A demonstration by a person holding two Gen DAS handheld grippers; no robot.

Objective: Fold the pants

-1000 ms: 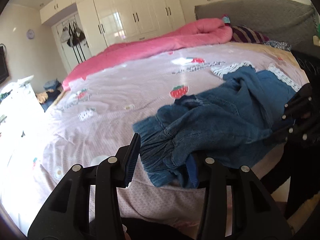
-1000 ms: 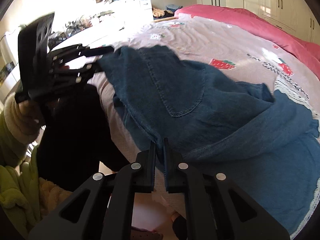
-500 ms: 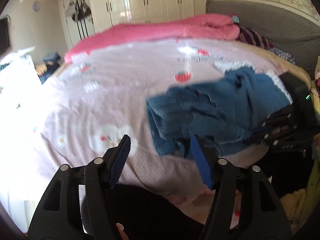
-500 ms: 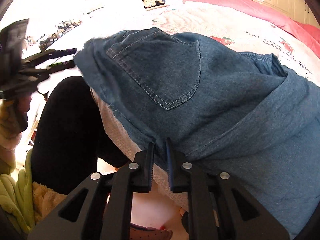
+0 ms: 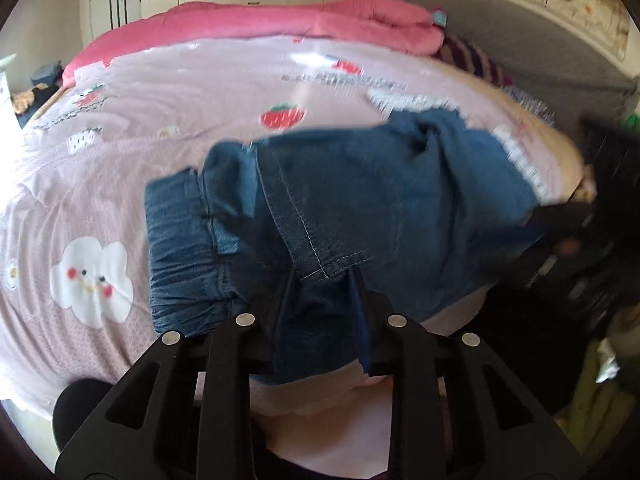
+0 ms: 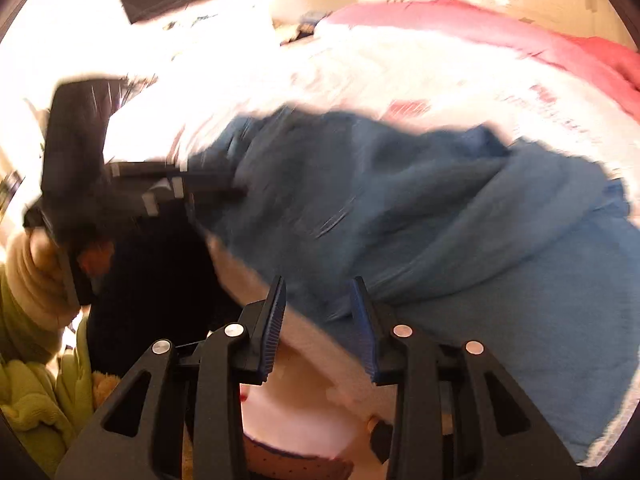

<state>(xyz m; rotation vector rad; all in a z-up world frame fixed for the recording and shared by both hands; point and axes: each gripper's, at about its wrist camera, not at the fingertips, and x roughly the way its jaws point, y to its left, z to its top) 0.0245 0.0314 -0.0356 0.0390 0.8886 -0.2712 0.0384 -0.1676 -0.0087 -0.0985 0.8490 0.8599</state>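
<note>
Soft, limp blue denim pants [image 5: 360, 200] bunched at the near edge of the pink strawberry-print bed [image 5: 180, 92]; left gripper [image 5: 320, 312] jaws half-open around a fold, right gripper [image 6: 322, 320] jaws parted, apparently empty; grip waistband or hems.

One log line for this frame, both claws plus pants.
left claw: open around waistband fold | right claw: open at pants edge | pants: bunched on bed

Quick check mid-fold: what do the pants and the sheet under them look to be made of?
Pants: soft blue denim or chambray, matte, with pale contrast stitching along the pocket and a gathered elastic-looking waistband. Bedsheet: probably thin printed cotton, matte pink with strawberry and cloud prints and fine wrinkles.
</note>
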